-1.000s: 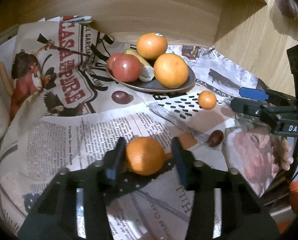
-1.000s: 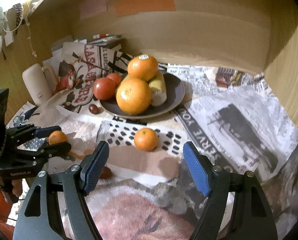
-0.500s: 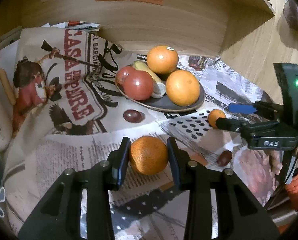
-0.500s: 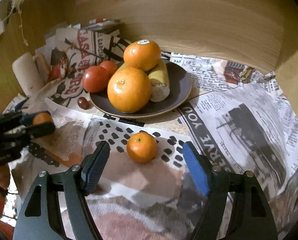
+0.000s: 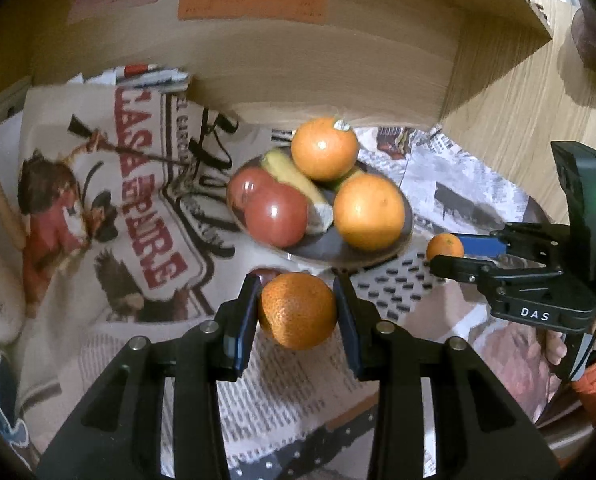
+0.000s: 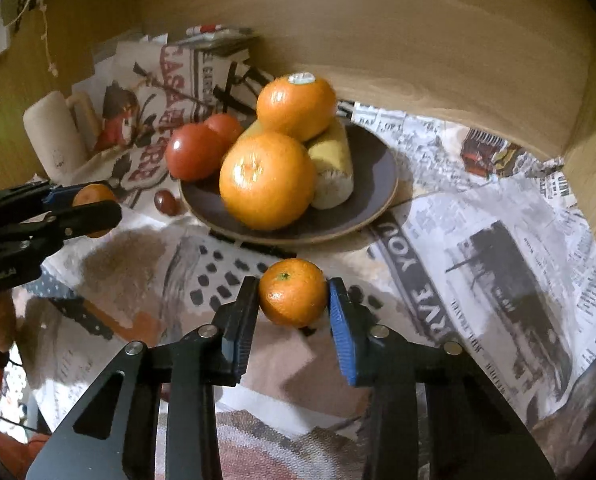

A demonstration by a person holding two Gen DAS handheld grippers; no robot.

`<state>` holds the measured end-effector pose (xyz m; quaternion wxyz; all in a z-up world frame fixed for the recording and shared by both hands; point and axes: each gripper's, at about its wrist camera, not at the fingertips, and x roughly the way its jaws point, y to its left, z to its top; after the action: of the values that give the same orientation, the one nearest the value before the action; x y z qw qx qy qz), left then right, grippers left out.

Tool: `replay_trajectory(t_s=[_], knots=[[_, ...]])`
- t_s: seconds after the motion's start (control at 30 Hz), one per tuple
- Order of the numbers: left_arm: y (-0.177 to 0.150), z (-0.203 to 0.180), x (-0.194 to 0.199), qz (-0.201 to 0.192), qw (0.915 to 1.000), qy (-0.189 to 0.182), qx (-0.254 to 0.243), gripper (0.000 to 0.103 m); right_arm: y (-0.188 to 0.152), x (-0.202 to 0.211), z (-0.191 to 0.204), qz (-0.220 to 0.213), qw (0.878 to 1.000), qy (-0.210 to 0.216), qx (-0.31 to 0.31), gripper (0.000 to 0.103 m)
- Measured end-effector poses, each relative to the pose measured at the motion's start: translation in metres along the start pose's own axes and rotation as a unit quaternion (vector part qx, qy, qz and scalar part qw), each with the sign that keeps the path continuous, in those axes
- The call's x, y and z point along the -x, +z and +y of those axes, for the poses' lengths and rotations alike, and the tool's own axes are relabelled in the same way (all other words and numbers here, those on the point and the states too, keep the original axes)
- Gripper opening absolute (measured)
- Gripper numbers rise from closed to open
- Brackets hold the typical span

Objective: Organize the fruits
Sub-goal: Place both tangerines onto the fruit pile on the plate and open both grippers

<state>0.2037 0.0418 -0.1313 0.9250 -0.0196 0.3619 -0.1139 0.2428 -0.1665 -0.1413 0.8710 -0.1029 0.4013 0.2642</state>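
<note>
My left gripper [image 5: 296, 312] is shut on a mandarin [image 5: 297, 316] and holds it above the newspaper, just in front of the dark plate [image 5: 408, 232]. The plate holds two oranges [image 5: 368, 211], two tomatoes [image 5: 276, 220] and a banana [image 5: 294, 178]. My right gripper [image 6: 292, 300] is closed around a smaller mandarin [image 6: 293, 293] near the plate's front edge [image 6: 298, 238]; both pads touch it. The left gripper shows at the left of the right wrist view [image 6: 86, 204], the right gripper at the right of the left wrist view [image 5: 454, 252].
Newspaper sheets [image 6: 498, 240] cover the table. A small dark fruit [image 6: 166, 202] lies left of the plate. A pale cylinder [image 6: 52, 140] lies at the far left. A wooden shelf wall [image 6: 418, 40] runs behind the plate and a wooden side panel [image 5: 518, 128] stands at the right.
My left gripper closed on its mandarin, lifted it and carried it toward the plate. My right gripper moved forward and closed around the smaller mandarin.
</note>
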Motion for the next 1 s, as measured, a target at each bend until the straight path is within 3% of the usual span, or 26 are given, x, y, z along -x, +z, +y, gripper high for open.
replay_trajectory(t_s=[0.43, 1.0], knots=[[0.05, -0.008, -0.007, -0.025, 0.9994, -0.003, -0.022, 0.037, 0.042, 0.027, -0.016, -0.062, 0.998, -0.009, -0.009, 0.032], [0.086, -0.02, -0.045, -0.013, 0.9993, -0.002, -0.034, 0.037, 0.069, 0.019, -0.044, -0.074, 0.997, -0.009, -0.016, 0.032]])
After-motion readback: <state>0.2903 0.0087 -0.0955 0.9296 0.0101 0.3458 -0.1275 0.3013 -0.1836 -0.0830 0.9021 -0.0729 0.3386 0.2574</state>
